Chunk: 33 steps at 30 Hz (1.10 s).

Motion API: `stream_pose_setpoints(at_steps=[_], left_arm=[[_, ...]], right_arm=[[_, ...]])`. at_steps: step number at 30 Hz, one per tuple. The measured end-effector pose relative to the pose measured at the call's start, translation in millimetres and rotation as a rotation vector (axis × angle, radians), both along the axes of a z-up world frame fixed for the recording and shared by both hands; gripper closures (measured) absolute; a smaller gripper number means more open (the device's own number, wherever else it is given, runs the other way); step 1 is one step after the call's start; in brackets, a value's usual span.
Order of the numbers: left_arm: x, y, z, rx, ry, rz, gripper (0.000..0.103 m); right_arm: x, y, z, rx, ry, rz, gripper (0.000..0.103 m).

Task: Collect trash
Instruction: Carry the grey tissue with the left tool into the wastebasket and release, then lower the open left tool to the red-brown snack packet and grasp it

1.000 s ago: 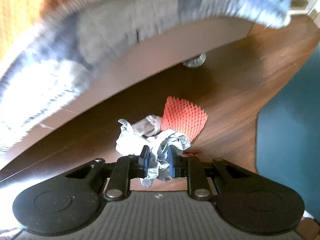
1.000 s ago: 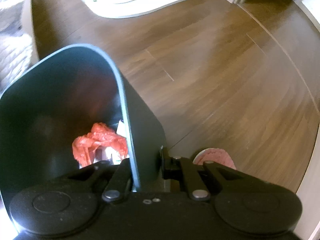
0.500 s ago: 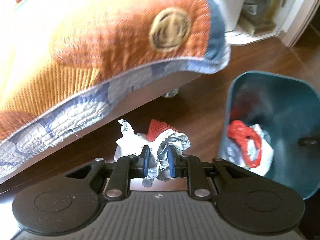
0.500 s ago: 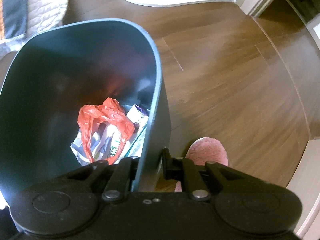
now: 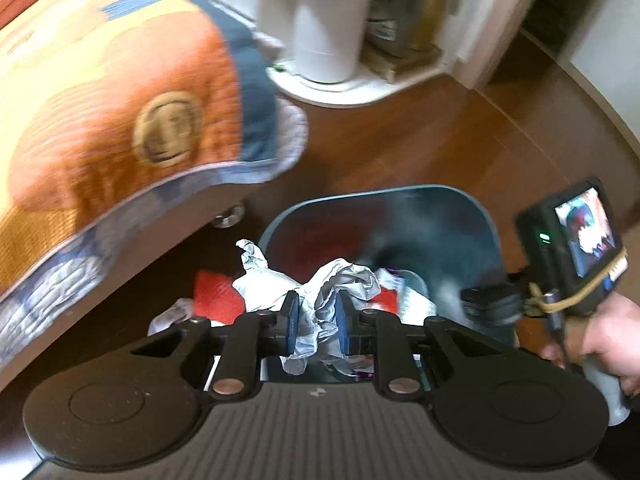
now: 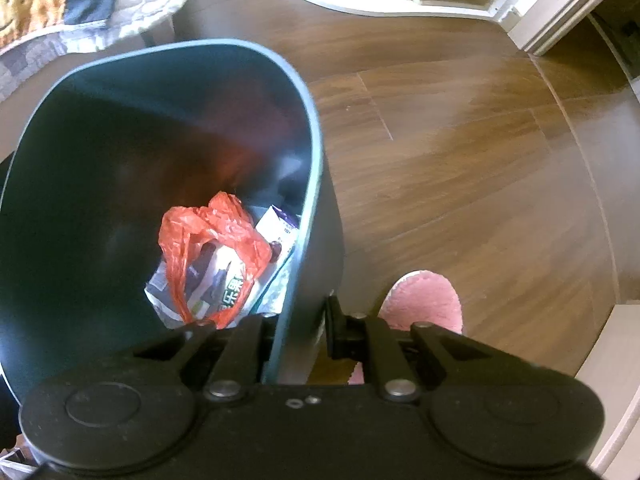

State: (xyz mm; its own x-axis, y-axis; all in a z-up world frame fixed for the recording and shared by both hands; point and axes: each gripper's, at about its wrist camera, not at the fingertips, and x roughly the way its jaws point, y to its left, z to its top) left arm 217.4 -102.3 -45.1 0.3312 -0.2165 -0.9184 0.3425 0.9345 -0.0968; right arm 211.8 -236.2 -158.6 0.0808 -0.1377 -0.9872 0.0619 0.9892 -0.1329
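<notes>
My left gripper (image 5: 316,322) is shut on a crumpled grey-white wad of wrapping (image 5: 344,276) and holds it in the air over the near rim of the dark teal trash bin (image 5: 380,194). A red foam net (image 5: 214,294) lies on the floor left of the bin, partly hidden behind the wad. My right gripper (image 6: 304,332) points down and is shut on the bin's wall (image 6: 312,140), one finger inside and one outside. At the bottom of the bin lie a red plastic bag (image 6: 208,232) and printed packets (image 6: 280,224).
A bed with an orange and blue quilt (image 5: 120,120) overhangs the floor at the left, on a metal foot (image 5: 228,216). A white cylinder (image 5: 328,32) stands on a white base at the back. A pink slipper (image 6: 424,300) sits beside the bin on the wooden floor.
My left gripper has risen from the floor with the wad and swung right, so the bin now lies under it. The red net stayed on the floor. The right gripper kept its hold on the bin.
</notes>
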Motion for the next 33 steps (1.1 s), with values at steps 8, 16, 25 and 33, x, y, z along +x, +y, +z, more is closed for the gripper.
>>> stream_pose_setpoints(at_steps=[8,16,25,33], left_arm=[[-5.6,-27.9,-19.1,0.018,0.03,-0.057,0.085],[-6.0,-32.7,-40.7,0.05,0.069,-0.076,0.085],[-6.4,-36.6,-50.5,0.019,0.1,-0.082,0.081],[-6.5,-30.9,-47.9,0.011,0.067,-0.067,0.036]], right_arm=[[-5.5,5.0,-0.8,0.001,-0.004,0.043,0.092],[0.2,0.6,-7.0,0.011,-0.007,0.058,0.092],[3.5,-5.2,-9.0,0.018,-0.011,0.051,0.092],[5.4,-5.6,-12.1,0.018,-0.006,0.029,0.093]])
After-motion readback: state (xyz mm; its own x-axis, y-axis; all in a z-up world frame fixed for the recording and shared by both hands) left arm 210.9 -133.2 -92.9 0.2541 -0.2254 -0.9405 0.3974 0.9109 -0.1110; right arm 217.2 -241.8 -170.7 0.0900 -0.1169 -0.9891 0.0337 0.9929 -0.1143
